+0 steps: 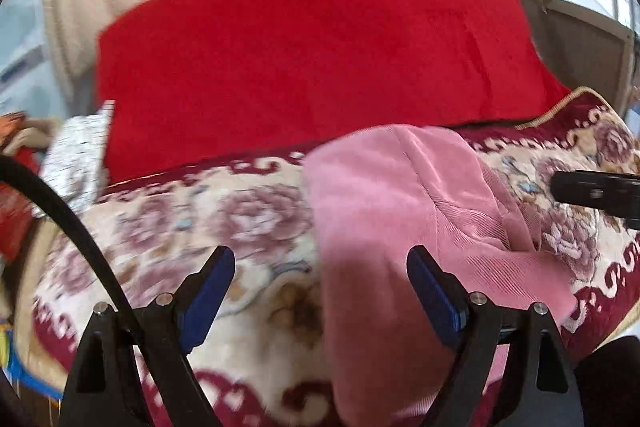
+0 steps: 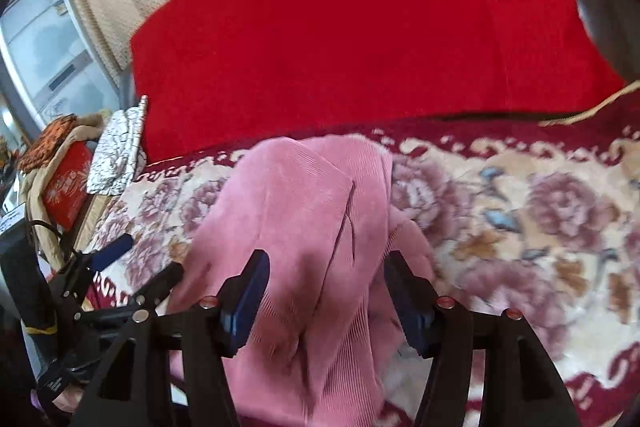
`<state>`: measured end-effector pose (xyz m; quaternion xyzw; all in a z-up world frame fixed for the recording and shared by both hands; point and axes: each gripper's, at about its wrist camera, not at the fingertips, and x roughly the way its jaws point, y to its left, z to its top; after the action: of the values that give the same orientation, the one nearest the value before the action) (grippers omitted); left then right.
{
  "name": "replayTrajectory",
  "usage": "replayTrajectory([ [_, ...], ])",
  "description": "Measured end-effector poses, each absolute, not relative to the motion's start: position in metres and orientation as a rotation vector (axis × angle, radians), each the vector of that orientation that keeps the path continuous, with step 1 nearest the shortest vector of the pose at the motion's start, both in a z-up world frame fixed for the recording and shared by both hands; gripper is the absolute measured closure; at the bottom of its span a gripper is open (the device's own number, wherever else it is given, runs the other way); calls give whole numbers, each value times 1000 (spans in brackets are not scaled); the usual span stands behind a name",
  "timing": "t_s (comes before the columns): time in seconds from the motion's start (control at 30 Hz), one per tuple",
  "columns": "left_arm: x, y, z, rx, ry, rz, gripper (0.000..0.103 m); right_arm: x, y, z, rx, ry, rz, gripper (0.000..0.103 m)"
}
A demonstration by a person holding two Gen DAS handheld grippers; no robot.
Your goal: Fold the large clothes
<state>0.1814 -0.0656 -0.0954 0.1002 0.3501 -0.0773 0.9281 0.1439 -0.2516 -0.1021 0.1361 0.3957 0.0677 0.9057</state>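
Garment (image 2: pixel 304 219), pink, lies bunched on the blanket (image 2: pixel 520 211); both tongs, left (image 1: pixel 320 291) and right (image 2: pixel 326 291), hover released; next, grasping an edge.

I see a pink ribbed corduroy garment (image 2: pixel 304 211) on a cream, maroon-bordered rose-patterned blanket (image 2: pixel 520 211), beside a plain red cloth (image 2: pixel 360 27).

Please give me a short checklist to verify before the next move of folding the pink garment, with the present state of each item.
1. Left gripper open: ok.
2. Right gripper open: ok.
3. Pink corduroy garment lying between the right gripper's fingers: ok.
4. Garment spread flat on the floral blanket: not ok, it is bunched with folds.
5. Red cloth apart from the garment: ok.
6. Which edge or corner to grasp: cannot tell, blurred.
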Motion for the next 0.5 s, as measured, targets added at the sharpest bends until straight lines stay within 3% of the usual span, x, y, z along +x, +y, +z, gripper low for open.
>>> replayTrajectory([
  [0.2,127,-54,-46,218,619,-28,14,84,-242,-51,251,723,144,32],
  [0.37,77,-48,3,251,486,76,5,39,-233,-16,230,663,143,32],
  [0.5,40,-45,35,268,409,101,5,5,-226,5,194,627,112,25],
])
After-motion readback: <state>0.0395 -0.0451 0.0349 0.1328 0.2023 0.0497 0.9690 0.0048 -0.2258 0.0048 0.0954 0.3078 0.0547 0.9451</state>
